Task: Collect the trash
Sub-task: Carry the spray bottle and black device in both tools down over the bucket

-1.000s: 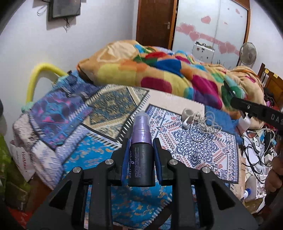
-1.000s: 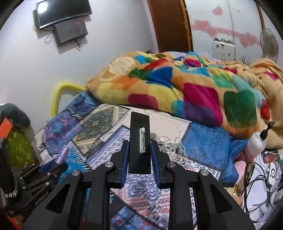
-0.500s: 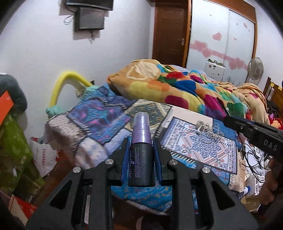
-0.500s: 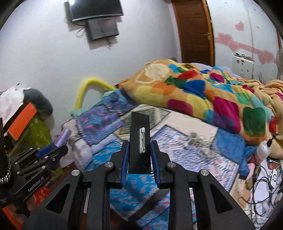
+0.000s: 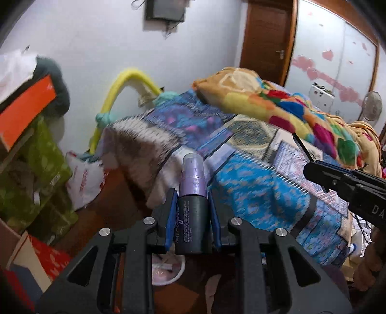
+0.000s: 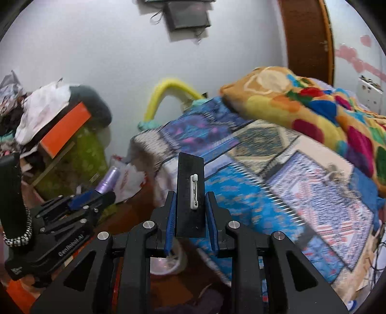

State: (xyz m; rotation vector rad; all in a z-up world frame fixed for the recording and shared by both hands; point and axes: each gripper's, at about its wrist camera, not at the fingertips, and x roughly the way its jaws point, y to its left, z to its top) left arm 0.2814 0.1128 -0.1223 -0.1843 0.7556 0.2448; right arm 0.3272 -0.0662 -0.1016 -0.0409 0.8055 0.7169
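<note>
Both loads could slip while carried: left gripper (image 5: pixel 192 210) clamps a spray bottle (image 5: pixel 192 207), right gripper (image 6: pixel 191 212) a black card (image 6: pixel 190 193) (thin, edge-held).

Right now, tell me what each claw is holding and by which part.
The left claw grips a purple-capped spray bottle by its dark lower body. The right claw grips a flat black card by its lower side edges.

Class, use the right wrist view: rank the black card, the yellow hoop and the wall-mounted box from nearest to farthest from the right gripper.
1. Black card: clamped upright in the right gripper, centre.
2. Yellow hoop: behind the bed's corner, against the wall, above centre.
3. Wall-mounted box: high on the wall, top centre.
</note>
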